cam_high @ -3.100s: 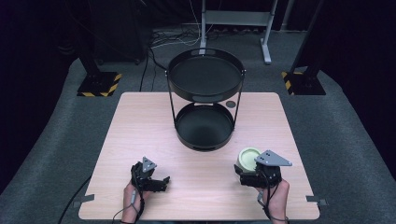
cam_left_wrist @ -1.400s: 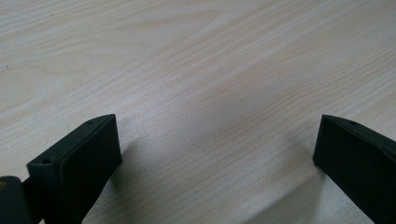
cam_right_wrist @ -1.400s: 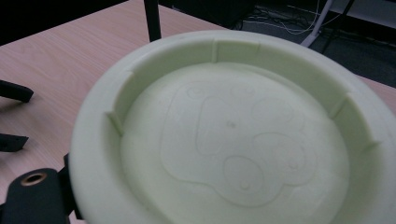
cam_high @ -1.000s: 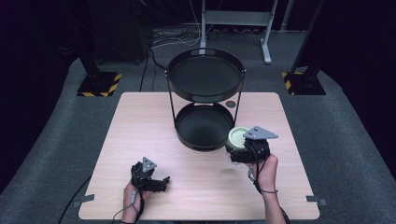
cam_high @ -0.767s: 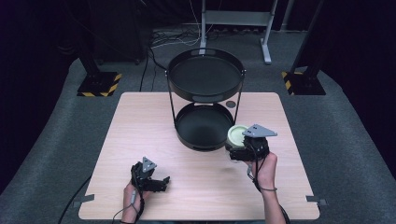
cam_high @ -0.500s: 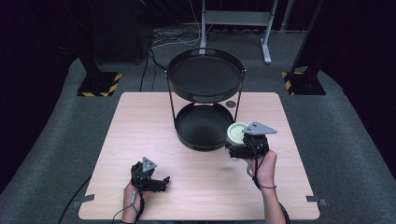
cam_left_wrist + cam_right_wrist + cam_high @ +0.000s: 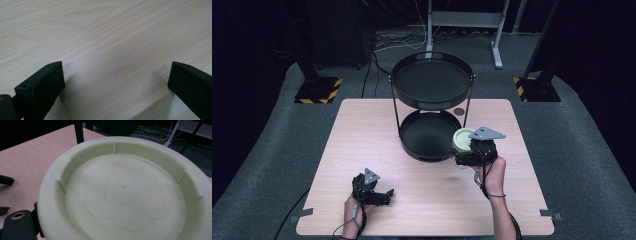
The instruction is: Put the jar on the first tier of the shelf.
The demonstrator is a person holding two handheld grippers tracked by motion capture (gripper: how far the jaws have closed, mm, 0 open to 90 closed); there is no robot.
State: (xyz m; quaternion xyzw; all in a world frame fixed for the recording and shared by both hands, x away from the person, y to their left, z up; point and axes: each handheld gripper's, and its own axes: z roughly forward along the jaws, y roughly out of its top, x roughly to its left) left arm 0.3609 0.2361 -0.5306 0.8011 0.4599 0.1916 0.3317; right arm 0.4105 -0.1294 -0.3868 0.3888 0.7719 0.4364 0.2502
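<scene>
**Pale green dish held beside the black two-tier stand**

From the high view, the right gripper (image 7: 467, 152) holds a pale green round plastic dish (image 7: 463, 139) just beside the right edge of the lower tray of the black two-tier round metal stand (image 7: 430, 106), above the light wooden table (image 7: 362, 130). That view gives the dish only as a small disc, partly under the gripper's grey plate.

The right gripper view brings the dish (image 7: 125, 192) close: a shallow bowl with a raised rim, small ribs inside the wall and a faint embossed outline on its floor. One black jaw shows at the lower left against the dish's rim, so the jaws are closed on it; the other jaw is hidden.

The left gripper (image 7: 373, 191) rests low near the table's front edge, well apart from the stand. Its own view (image 7: 116, 82) shows two black jaws spread wide over bare wood grain, with nothing between them.
</scene>
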